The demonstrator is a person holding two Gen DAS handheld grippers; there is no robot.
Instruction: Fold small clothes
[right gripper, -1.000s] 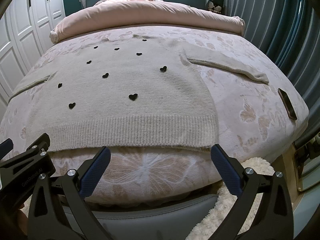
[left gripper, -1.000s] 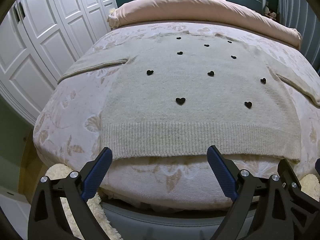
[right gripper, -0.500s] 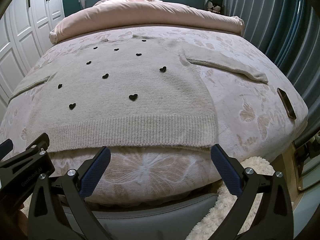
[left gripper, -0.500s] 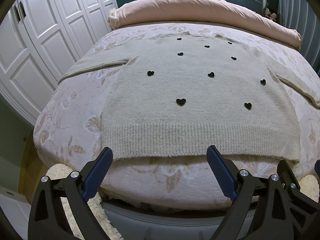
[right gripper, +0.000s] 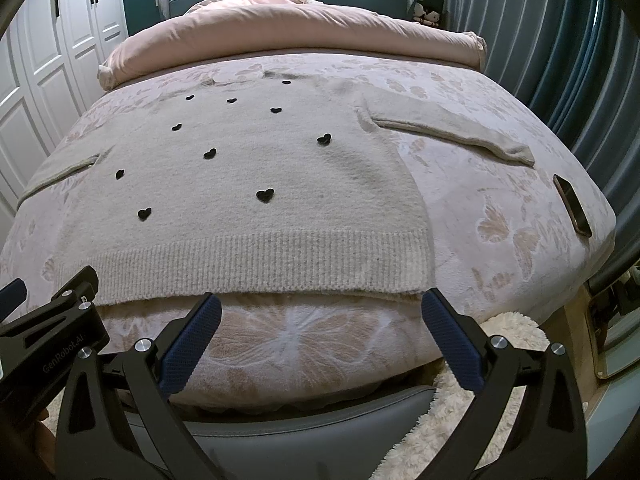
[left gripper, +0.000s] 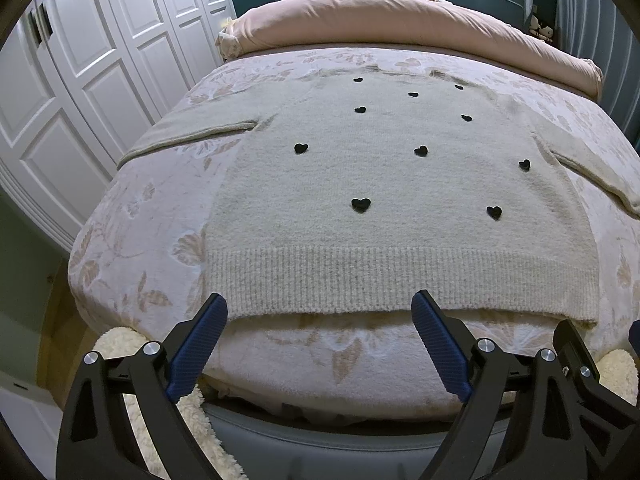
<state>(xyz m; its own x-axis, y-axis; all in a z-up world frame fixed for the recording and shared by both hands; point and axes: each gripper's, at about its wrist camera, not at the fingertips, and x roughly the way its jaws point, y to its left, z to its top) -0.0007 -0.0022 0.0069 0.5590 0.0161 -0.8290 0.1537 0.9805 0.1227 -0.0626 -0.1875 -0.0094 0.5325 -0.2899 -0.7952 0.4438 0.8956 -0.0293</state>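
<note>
A cream knitted sweater (left gripper: 380, 184) (right gripper: 248, 208) with small black hearts lies flat on the bed, sleeves spread to both sides, ribbed hem toward me. My left gripper (left gripper: 320, 310) hangs open just short of the hem's left half, nothing between its blue pads. My right gripper (right gripper: 320, 308) is open too, in front of the hem's right half, its right fingertip near the hem's right corner. Part of the left gripper's black frame (right gripper: 48, 320) shows at the left of the right wrist view.
The bed (left gripper: 152, 240) has a pale floral cover and a rolled pink duvet (left gripper: 400, 20) at the far end. A dark phone (right gripper: 572, 204) lies near the bed's right edge. White wardrobe doors (left gripper: 80, 80) stand left, teal curtains (right gripper: 540, 40) right, a fluffy rug (right gripper: 460, 420) below.
Both views have shifted very slightly, the sweater sitting a touch lower in the left wrist view. The sweater has not moved and both grippers stay open.
</note>
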